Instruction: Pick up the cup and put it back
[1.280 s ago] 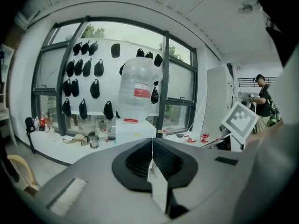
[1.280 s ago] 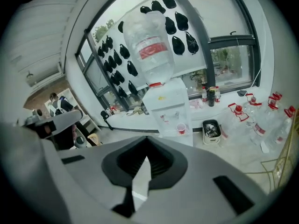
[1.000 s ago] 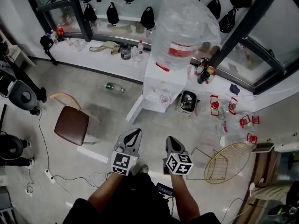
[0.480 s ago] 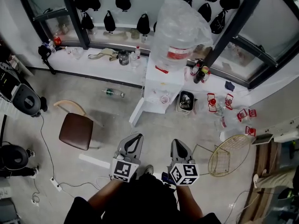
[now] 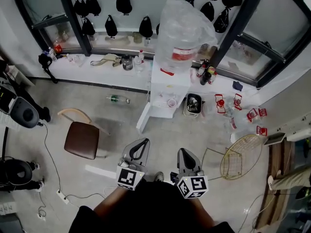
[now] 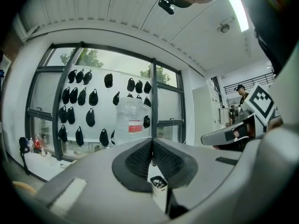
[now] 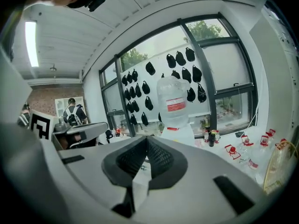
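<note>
A small pale cup (image 5: 171,102) sits in the alcove of a white water dispenser (image 5: 165,84). A big clear bottle (image 5: 184,30) stands upside down on top of it. Both grippers hang close to the person's body, far short of the dispenser and above the floor. The left gripper (image 5: 143,142) is shut with nothing in it; its jaws meet in its own view (image 6: 152,143). Just as bare, the right gripper (image 5: 183,152) is shut, its pads pressed together (image 7: 146,140). The bottle (image 7: 174,101) shows ahead of the right jaws.
A brown chair (image 5: 82,139) stands at the left and a gold wire basket chair (image 5: 240,163) at the right. A bin (image 5: 194,105) sits beside the dispenser. Red-capped bottles (image 5: 238,106) and a fallen bottle (image 5: 118,99) lie on the floor. Cables (image 5: 51,178) run at the lower left.
The head view has shifted, so the dispenser sits a little higher in frame. Both grippers have dropped slightly lower in the picture and stay shut.
</note>
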Demonstrator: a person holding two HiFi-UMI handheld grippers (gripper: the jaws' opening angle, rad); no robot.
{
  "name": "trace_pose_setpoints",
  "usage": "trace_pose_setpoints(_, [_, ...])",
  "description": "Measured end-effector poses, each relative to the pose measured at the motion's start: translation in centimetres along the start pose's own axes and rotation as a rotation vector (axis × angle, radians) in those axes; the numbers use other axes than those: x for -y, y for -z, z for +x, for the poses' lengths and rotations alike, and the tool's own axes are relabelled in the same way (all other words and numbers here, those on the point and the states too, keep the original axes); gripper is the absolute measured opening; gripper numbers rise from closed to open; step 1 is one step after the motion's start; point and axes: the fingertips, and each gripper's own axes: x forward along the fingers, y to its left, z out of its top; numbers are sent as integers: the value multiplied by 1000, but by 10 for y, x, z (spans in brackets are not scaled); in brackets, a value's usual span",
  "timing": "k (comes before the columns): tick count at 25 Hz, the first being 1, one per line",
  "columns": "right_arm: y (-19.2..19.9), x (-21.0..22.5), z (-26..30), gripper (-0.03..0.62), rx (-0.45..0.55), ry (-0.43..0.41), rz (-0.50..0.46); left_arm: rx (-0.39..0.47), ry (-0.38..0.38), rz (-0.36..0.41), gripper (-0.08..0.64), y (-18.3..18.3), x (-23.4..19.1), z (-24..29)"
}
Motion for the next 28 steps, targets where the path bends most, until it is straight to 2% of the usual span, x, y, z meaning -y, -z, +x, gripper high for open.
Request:
trace_pose_setpoints(5, [-6,-6,3,-5,20,3,-36,-3,-4,-8,8,1,-3,-3])
trace_pose_setpoints(8, [-5,-9,4,-6,12,6,-32,8,-11,-27,8,0,-5,-6])
trace_pose_setpoints(28, [6,-18,2,-5,-16,14,-28,6,8,-20,8,4,-5,-13])
